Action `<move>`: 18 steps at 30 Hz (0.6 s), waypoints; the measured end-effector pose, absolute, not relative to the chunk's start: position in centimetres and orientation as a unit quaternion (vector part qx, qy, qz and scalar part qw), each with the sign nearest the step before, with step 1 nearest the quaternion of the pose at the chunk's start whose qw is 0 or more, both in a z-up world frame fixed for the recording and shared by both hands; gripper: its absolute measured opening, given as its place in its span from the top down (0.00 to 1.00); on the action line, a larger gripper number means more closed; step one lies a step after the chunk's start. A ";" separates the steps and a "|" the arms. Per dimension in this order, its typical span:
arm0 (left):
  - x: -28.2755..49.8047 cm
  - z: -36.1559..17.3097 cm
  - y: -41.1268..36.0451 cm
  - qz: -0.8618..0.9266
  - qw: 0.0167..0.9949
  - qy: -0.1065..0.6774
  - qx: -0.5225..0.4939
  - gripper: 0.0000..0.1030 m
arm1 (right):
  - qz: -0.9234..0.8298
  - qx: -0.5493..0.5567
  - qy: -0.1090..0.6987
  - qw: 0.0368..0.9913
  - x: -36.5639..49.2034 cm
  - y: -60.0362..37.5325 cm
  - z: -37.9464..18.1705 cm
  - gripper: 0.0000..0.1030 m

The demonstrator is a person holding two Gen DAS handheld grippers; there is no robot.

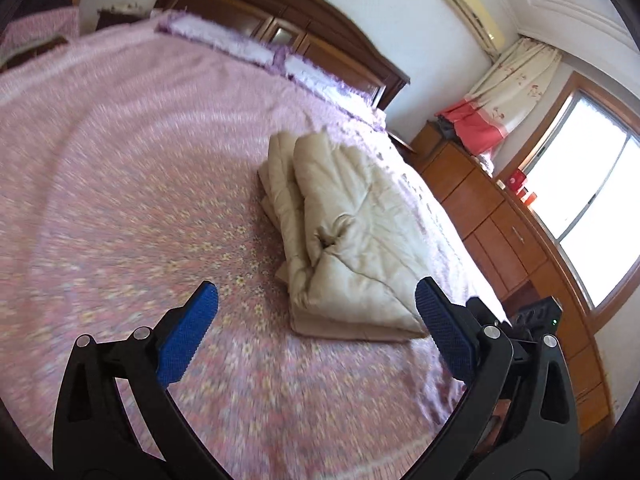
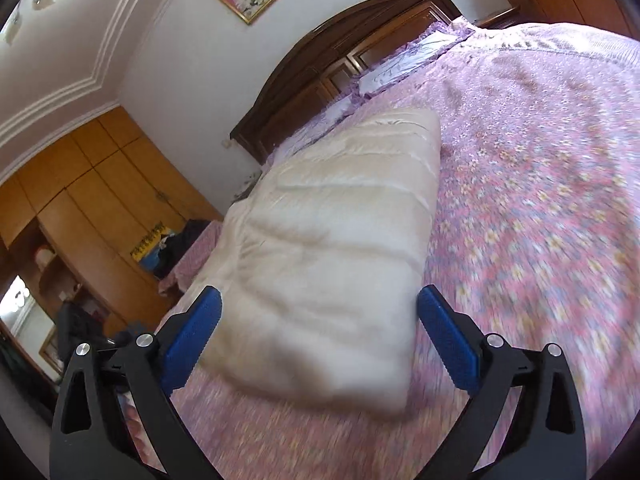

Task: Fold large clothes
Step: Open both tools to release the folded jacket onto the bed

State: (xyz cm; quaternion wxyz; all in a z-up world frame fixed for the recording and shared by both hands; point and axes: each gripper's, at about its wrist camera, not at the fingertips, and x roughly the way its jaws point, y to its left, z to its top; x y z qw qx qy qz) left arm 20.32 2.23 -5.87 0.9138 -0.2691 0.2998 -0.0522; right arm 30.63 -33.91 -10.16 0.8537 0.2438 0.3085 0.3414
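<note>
A cream padded garment (image 1: 344, 236) lies folded in a thick rectangular stack on the pink floral bedspread (image 1: 120, 184), near the bed's right edge in the left wrist view. My left gripper (image 1: 316, 300) is open and empty, raised above the bed just short of the stack's near end. In the right wrist view the same folded garment (image 2: 332, 248) lies near the bed's left edge. My right gripper (image 2: 320, 304) is open and empty, its blue pads (image 2: 192, 332) spread either side of the stack's near end, above it.
A dark wooden headboard (image 1: 280, 20) and purple-trimmed pillows (image 1: 248, 48) are at the far end. A wooden dresser (image 1: 512, 232) under a window stands beside the bed. Wooden wardrobes (image 2: 92, 200) and a cluttered chair (image 2: 180, 252) are on the other side.
</note>
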 end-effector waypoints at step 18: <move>9.6 6.4 -3.9 -0.036 0.963 0.216 -0.157 0.05 | 0.392 0.172 0.227 0.875 14.3 -33.2 2.9 0.05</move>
